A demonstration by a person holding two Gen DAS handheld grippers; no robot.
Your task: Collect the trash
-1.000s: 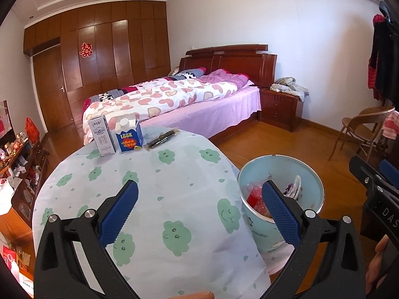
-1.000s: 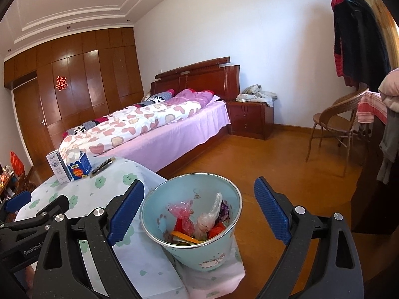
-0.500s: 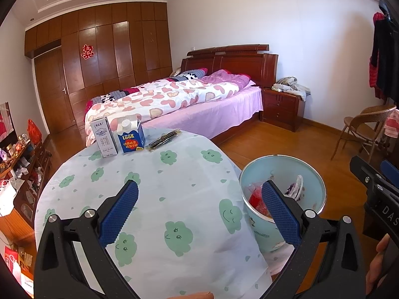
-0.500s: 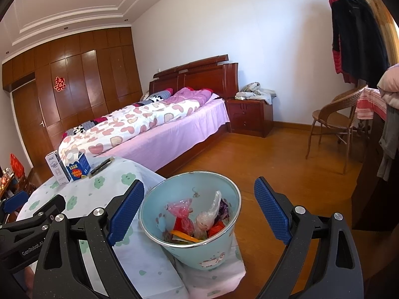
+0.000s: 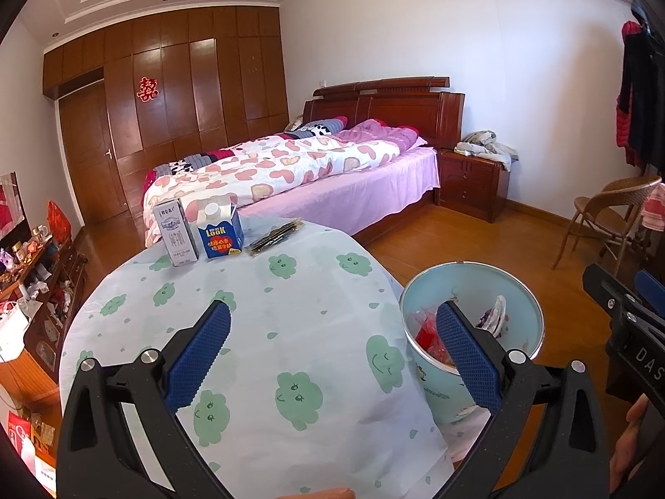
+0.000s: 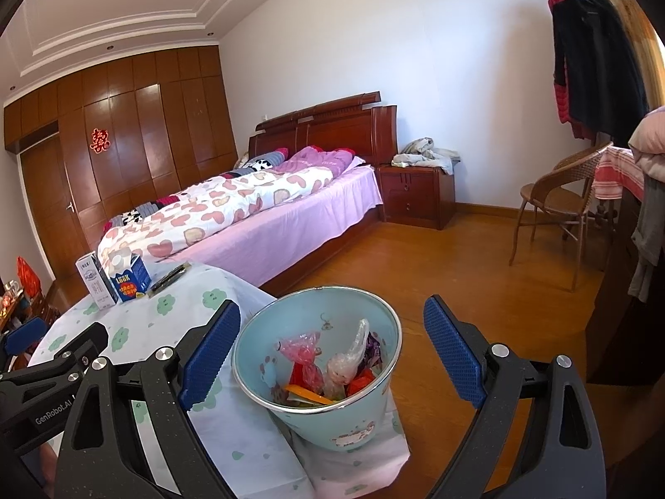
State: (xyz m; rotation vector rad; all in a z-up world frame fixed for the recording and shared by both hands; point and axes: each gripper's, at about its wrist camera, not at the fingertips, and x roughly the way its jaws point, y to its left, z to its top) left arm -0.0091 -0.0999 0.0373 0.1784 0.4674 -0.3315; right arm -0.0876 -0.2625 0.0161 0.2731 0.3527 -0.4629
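The left gripper [image 5: 332, 343] stands wide with nothing between its blue ribbed pads [image 5: 199, 357], above a round table draped in a pale cloth printed with green clouds [image 5: 291, 312]. The right gripper [image 6: 332, 351] is spread wide too, empty, its jaws framing without touching a light-blue metal-rimmed bin [image 6: 318, 368] just beside the table's edge, with plastic bags and wrappers inside. At the table's far edge a grey-white milk carton [image 5: 175, 233], a blue carton [image 5: 220, 233] and a dark flat packet [image 5: 274, 235] sit close together.
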